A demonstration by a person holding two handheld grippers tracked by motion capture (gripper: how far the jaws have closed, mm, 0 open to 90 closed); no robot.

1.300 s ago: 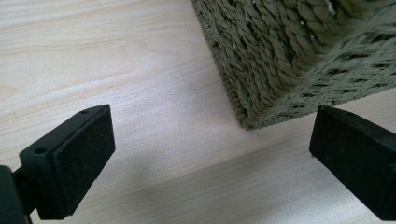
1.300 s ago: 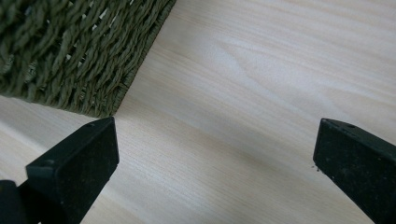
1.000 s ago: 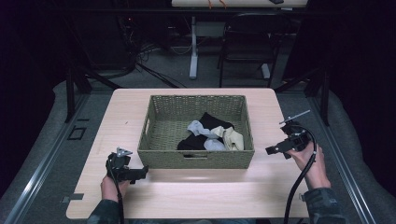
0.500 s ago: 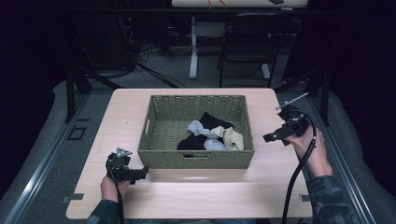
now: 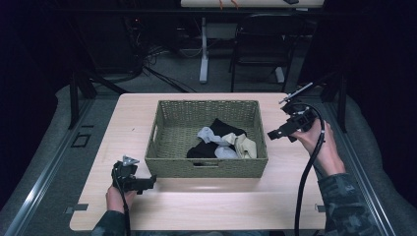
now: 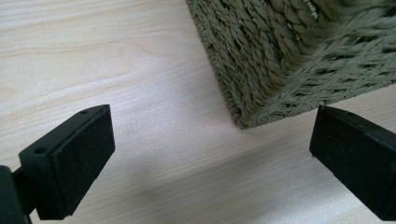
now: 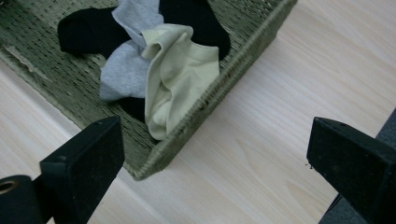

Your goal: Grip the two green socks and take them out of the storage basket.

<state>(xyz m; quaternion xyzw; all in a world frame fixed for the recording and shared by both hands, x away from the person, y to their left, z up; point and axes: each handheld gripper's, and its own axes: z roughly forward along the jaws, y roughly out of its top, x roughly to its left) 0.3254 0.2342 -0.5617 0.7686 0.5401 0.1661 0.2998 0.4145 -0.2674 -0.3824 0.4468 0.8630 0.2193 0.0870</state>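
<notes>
Right hand-held gripper [image 5: 276,133]: raised off the pale wooden bench [image 5: 206,201] and carried toward the right rim of the olive woven rectangular basket [image 5: 206,167] since a second ago; jaws spread, empty. Judged an approach to the contents.

Left hand-held gripper [image 5: 146,184]: unmoved at the basket's near left corner, jaws apart.

Contents: tangled socks in the basket's right half, cream sock [image 7: 180,77] uppermost against the right wall, grey sock [image 7: 123,65], black socks [image 7: 88,30].

The basket [image 5: 212,162] is coarse woven fibre, rough and matt, standing on a tabletop [image 5: 206,204] of pale, smooth wood grain with a faint sheen. Inside the basket lie soft cloth socks [image 7: 177,70], matt cream, grey and black knit. The tongs' pads [image 6: 79,158] look like matt black, finely grainy plastic.
</notes>
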